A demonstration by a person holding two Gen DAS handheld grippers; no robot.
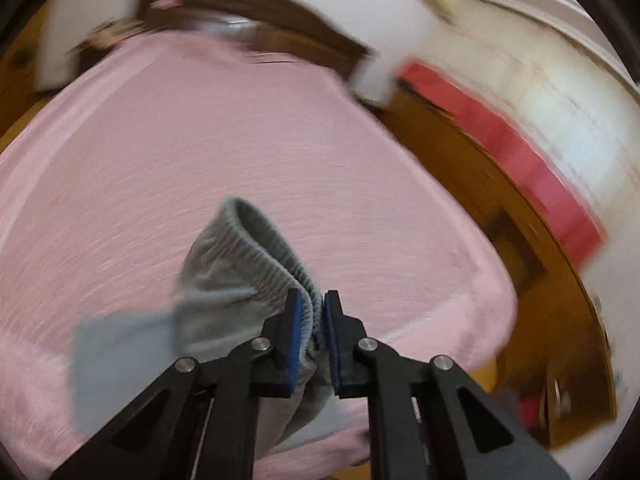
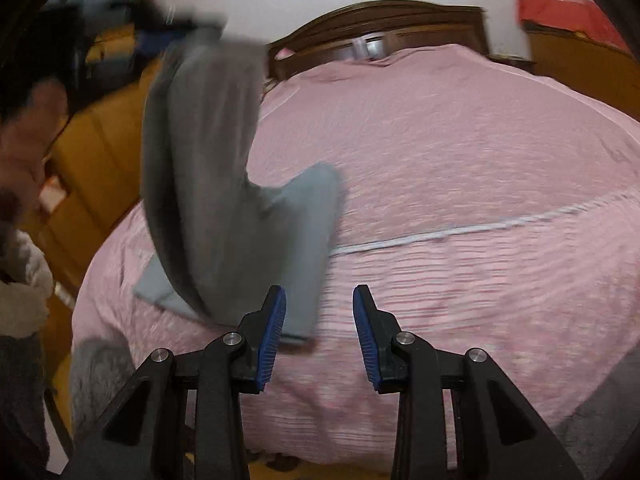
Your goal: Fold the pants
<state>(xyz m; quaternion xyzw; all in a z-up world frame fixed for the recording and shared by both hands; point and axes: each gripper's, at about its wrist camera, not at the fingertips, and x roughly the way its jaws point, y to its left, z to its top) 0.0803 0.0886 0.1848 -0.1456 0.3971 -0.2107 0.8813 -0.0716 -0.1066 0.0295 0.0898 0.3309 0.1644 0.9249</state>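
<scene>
Grey pants [image 1: 236,276] hang over a pink bedspread [image 1: 200,140]. My left gripper [image 1: 311,300] is shut on their ribbed elastic waistband, which bunches between the blue pads [image 1: 295,328]. In the right wrist view the same pants [image 2: 208,160] dangle from the left gripper, a blur at upper left, and their lower legs trail onto the bedspread [image 2: 460,160]. My right gripper [image 2: 320,300] stands open over the bed near the trailing leg, with nothing between its fingers.
A dark wooden headboard [image 2: 380,20] stands at the far end of the bed. Yellow-brown floor [image 1: 520,220] and a red strip [image 1: 520,152] lie to the bed's right. A person's hand and pale sleeve [image 2: 24,272] show at the left edge.
</scene>
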